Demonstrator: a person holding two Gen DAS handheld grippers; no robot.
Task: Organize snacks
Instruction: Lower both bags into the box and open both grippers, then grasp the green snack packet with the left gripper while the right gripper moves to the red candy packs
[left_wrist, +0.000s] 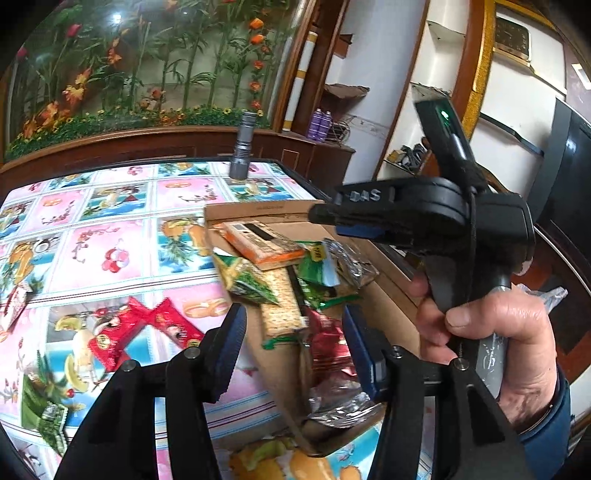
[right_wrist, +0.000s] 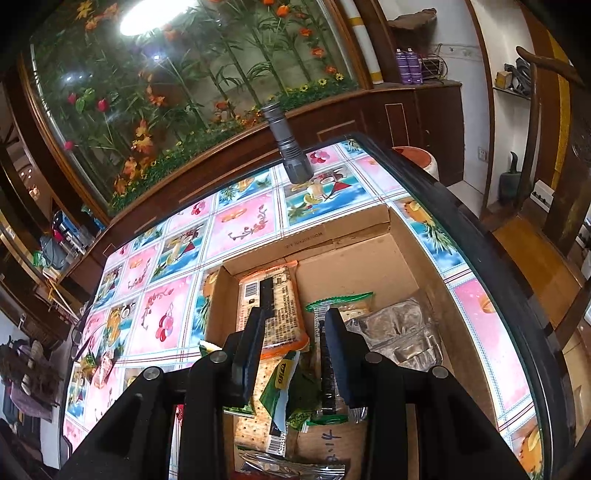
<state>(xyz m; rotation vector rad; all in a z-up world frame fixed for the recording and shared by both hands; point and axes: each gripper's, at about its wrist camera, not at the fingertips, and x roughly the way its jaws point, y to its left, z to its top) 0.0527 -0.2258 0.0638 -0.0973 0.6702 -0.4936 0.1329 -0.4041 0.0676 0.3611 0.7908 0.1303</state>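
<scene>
corrugated cardboard box (right_wrist: 369, 258), crinkly foil packets (right_wrist: 402, 332)

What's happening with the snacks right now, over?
Both hand-held grippers open, empty: left, right, over cardboard box. Box part full. Red packets wait on table. Nothing blocking.

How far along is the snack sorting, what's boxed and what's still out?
Mostly done: the cardboard box already holds an orange cracker pack, green packs and silver packs. In hand: nothing visibly gripped; the left hand-held gripper and right hand-held gripper hover open over the box. Left: two red packets and a green packet on the table.
</scene>
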